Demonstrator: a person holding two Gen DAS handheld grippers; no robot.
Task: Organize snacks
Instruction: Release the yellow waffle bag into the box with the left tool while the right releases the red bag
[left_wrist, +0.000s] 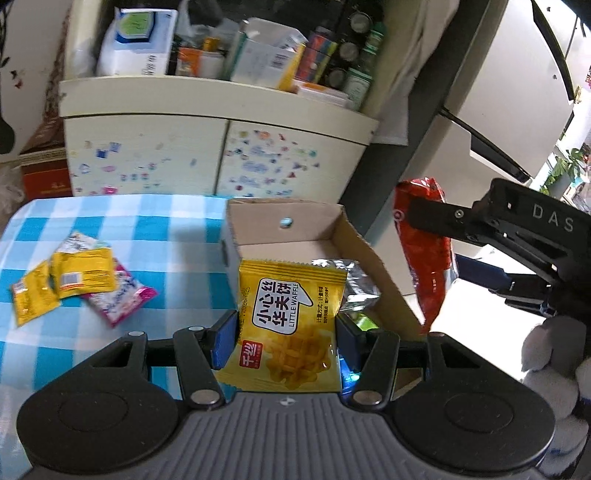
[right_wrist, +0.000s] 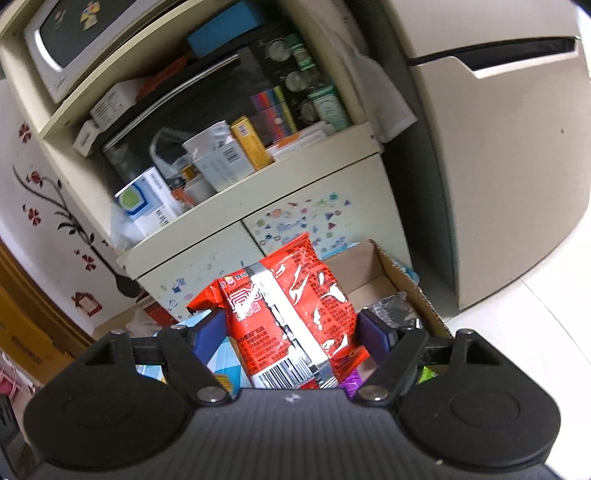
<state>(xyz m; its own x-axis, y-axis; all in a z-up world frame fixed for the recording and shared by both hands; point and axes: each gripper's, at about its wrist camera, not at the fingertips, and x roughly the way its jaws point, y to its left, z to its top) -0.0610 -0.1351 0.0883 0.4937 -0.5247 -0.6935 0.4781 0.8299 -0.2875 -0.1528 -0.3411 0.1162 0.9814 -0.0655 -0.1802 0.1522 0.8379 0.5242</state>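
In the left wrist view the left gripper (left_wrist: 286, 332) has its jaws closed partway on a yellow waffle pack (left_wrist: 290, 325), one blue pad pressed to each side, the pack upright with its printed face to the camera. Just beyond it, at 12 o'clock, sits an open cardboard box (left_wrist: 343, 236) on the blue-checked cloth (left_wrist: 147, 236); a silver wrapper (left_wrist: 354, 284) lies inside the box behind the pack. At 9 o'clock, well apart from the box, two small yellow sachets (left_wrist: 62, 284) and a pink packet (left_wrist: 118, 299) lie touching on the cloth. At 3 o'clock the right gripper (left_wrist: 424, 218) holds a red bag (left_wrist: 424, 251) beside the box's right wall. Farther off stands a cream cabinet (left_wrist: 218, 155) with stickers on its doors and cluttered boxes on top.

In the right wrist view the right gripper (right_wrist: 295, 332) has its jaws closed partway on the red bag (right_wrist: 291, 314), barcode end nearest. The box (right_wrist: 402, 273) lies past it at 1 o'clock, the cabinet (right_wrist: 258, 236) beyond at 12.
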